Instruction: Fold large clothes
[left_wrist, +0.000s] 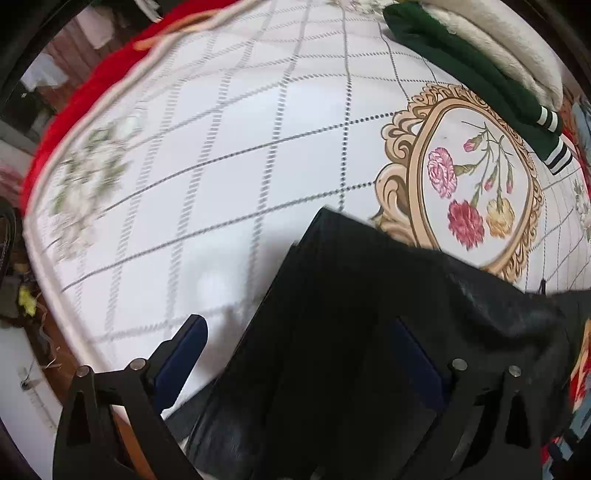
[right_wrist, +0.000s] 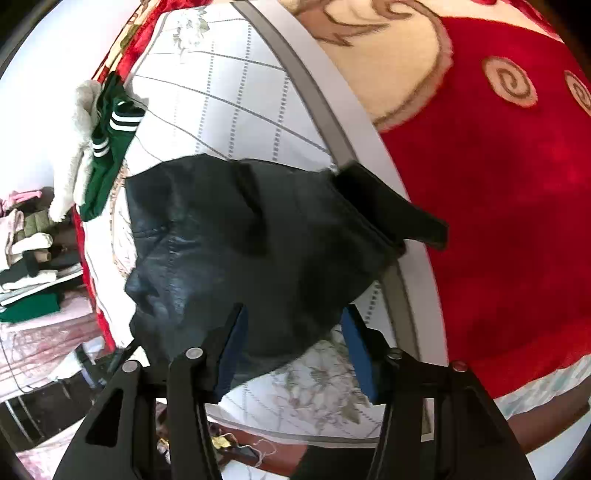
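Observation:
A black leather-like garment (left_wrist: 369, 314) lies on the white quilted bedspread (left_wrist: 221, 147). In the left wrist view it spreads between my left gripper's (left_wrist: 299, 354) blue-padded fingers, which stand wide apart, with the cloth draped over the right finger. In the right wrist view the same garment (right_wrist: 240, 240) is bunched on the bedspread, with a ribbed black cuff (right_wrist: 388, 210) at its far right. My right gripper (right_wrist: 295, 343) is open, and the garment's near edge lies between its fingers.
A folded dark green garment with white stripes (left_wrist: 480, 81) lies on a cream fleece (left_wrist: 509, 40) at the far side of the bed. A red patterned blanket (right_wrist: 498, 184) lies beside the bedspread. Stacked folded clothes (right_wrist: 29, 266) sit at the left.

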